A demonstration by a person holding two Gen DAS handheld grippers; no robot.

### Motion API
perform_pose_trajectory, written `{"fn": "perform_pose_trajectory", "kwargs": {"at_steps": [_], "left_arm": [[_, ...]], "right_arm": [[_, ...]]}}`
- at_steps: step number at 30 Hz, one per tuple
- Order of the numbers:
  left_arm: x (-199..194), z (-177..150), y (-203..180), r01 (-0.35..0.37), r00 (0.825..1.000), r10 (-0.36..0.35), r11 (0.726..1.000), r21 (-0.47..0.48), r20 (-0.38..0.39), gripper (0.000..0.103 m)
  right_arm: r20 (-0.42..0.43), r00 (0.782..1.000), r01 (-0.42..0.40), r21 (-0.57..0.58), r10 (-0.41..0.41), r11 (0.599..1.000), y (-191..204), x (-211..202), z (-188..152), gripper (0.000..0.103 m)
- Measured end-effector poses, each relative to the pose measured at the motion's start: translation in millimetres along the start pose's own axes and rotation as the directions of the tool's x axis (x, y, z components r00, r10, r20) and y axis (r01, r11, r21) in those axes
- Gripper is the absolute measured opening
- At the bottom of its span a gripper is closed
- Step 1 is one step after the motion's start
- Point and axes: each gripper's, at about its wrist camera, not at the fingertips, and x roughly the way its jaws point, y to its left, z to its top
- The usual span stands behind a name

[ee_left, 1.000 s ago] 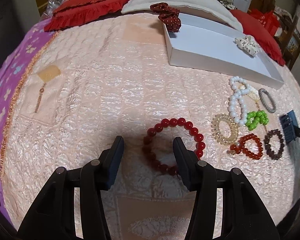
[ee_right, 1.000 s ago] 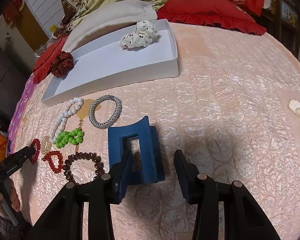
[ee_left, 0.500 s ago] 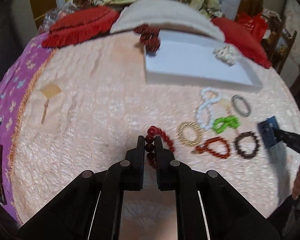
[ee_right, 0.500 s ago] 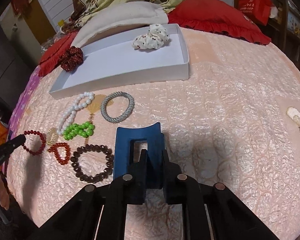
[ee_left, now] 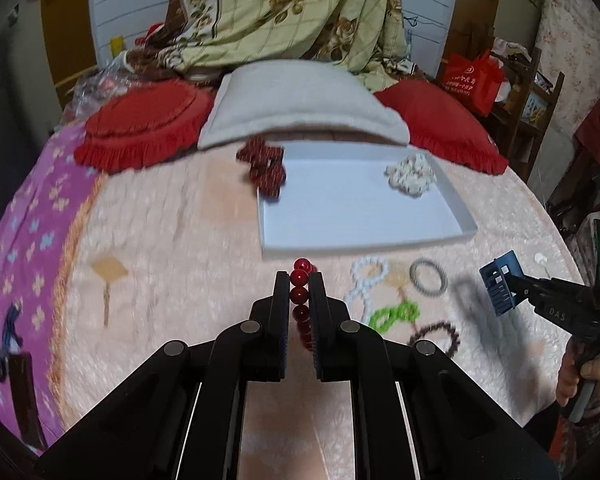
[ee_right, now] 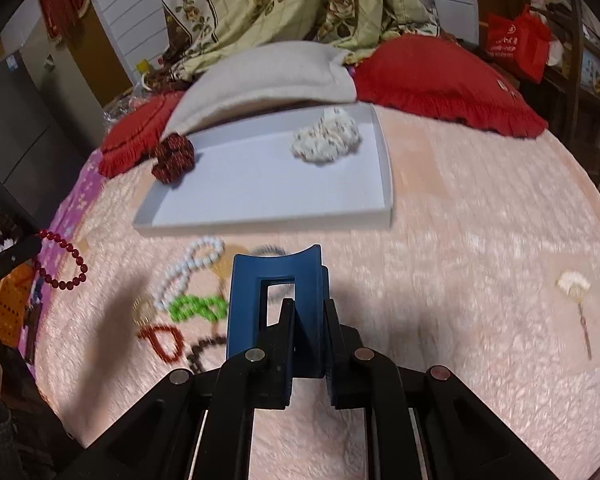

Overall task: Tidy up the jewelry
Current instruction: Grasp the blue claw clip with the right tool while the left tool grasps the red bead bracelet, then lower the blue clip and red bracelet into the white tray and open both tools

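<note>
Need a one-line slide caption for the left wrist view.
Left gripper shut on red bead bracelet above the bedspread; white tray ahead, right gripper holding a blue clip.

Light was dim, warm and indoor, and its source could not be told. Both views bulged like a barrel, with black corners and the bedspread (ee_left: pixel 160 240) curving away from the tray (ee_left: pixel 364 236). Motion blur smeared the tray's edges, the scrunchies inside it and the bracelets in front of it, while the black fingers (ee_right: pixel 284 344) stayed sharp. In the right wrist view, soft shadows fell on the bedspread below the tray, one at the left and one under the clip (ee_right: pixel 276 280). The tray's white floor looked washed out and bluish. The satin quilting gave faint sheen.
</note>
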Motion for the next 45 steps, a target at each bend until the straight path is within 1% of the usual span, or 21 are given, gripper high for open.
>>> {"fn": "perform_pose_trajectory", "kwargs": {"at_steps": [3, 7, 10, 12, 15, 19, 22, 24, 28, 31, 33, 34, 35, 36, 37, 38, 41, 45], "left_arm": [[8.3, 23.9, -7.0, -0.015, 1.0, 0.015, 0.999, 0.033, 0.012, 0.008], [29.4, 56.3, -13.8, -0.018, 1.0, 0.018, 0.999, 0.051, 0.008, 0.008], [55.0, 80.6, -21.4, -0.025, 1.0, 0.026, 0.997, 0.067, -0.006, 0.008], [74.4, 94.6, -26.0, -0.029, 0.999, 0.031, 0.997, 0.076, -0.018, 0.008], [110.9, 116.3, -30.4, -0.027, 0.999, 0.03, 0.997, 0.072, -0.044, 0.008], [160.0, 135.9, -29.4, -0.021, 0.995, 0.025, 0.999, 0.043, -0.097, 0.008], [194.3, 146.8, -24.8, -0.03, 0.991, 0.032, 0.999, 0.02, -0.132, 0.008], [215.9, 152.4, -23.7, -0.056, 0.988, 0.059, 0.998, 0.028, -0.144, 0.008], [240.5, 155.7, -23.3, -0.079, 0.984, 0.086, 0.996, 0.046, -0.158, 0.008], [250.3, 156.2, -19.8, -0.079, 0.983, 0.085, 0.996, 0.042, -0.162, 0.008], [253.2, 155.6, -16.8, -0.067, 0.983, 0.071, 0.997, 0.029, -0.169, 0.011], [254.6, 155.4, -15.7, -0.056, 0.983, 0.058, 0.998, 0.019, -0.175, 0.013], [254.5, 154.8, -14.2, -0.043, 0.983, 0.044, 0.999, 0.007, -0.18, 0.019], [253.0, 153.9, -12.5, -0.033, 0.983, 0.031, 0.999, -0.004, -0.18, 0.027], [249.9, 153.1, -11.1, -0.028, 0.984, 0.025, 1.0, -0.013, -0.174, 0.031], [246.5, 151.7, -11.5, -0.029, 0.986, 0.026, 0.999, -0.017, -0.167, 0.035], [233.9, 151.9, -11.1, -0.021, 0.988, 0.016, 0.999, -0.03, -0.154, 0.036], [203.1, 149.5, -10.6, -0.021, 0.991, 0.015, 0.999, -0.041, -0.132, 0.036]], "right_arm": [[0.009, 1.0, -0.015, 0.01, 0.015, 1.0, 1.3, 3.8, 20.7, 0.012], [0.003, 0.999, -0.04, 0.028, 0.04, 0.999, 4.0, 22.0, 56.4, 0.012], [-0.005, 0.999, -0.046, 0.028, 0.046, 0.999, 9.6, 41.0, 83.0, 0.012], [-0.015, 0.998, -0.064, 0.035, 0.064, 0.997, 12.9, 58.3, 102.1, 0.012], [-0.038, 0.996, -0.084, 0.045, 0.086, 0.995, 19.4, 87.9, 127.3, 0.012], [-0.066, 0.994, -0.081, 0.048, 0.084, 0.996, 24.4, 127.8, 150.9, 0.012], [-0.091, 0.993, -0.068, 0.059, 0.073, 0.996, 23.7, 158.9, 163.5, 0.012], [-0.105, 0.992, -0.066, 0.075, 0.074, 0.995, 19.1, 172.0, 169.1, 0.012], [-0.123, 0.99, -0.061, 0.104, 0.074, 0.993, 11.2, 190.6, 176.5, 0.012], [-0.135, 0.988, -0.063, 0.106, 0.077, 0.992, 7.8, 196.4, 179.2, 0.012], [-0.138, 0.988, -0.058, 0.103, 0.072, 0.993, 7.2, 198.8, 180.5, 0.012], [-0.14, 0.988, -0.056, 0.099, 0.07, 0.993, 7.3, 199.3, 180.9, 0.014], [-0.142, 0.988, -0.054, 0.097, 0.068, 0.994, 9.1, 200.1, 181.1, 0.017], [-0.143, 0.988, -0.05, 0.091, 0.063, 0.995, 10.3, 199.9, 181.1, 0.021], [-0.14, 0.989, -0.045, 0.085, 0.056, 0.995, 11.1, 198.0, 181.0, 0.028], [-0.134, 0.99, -0.041, 0.08, 0.051, 0.996, 12.5, 196.8, 181.7, 0.033], [-0.116, 0.993, -0.026, 0.063, 0.033, 0.998, 16.6, 186.9, 184.1, 0.034], [-0.091, 0.995, -0.03, 0.059, 0.035, 0.998, 18.8, 158.9, 185.3, 0.035]]}}
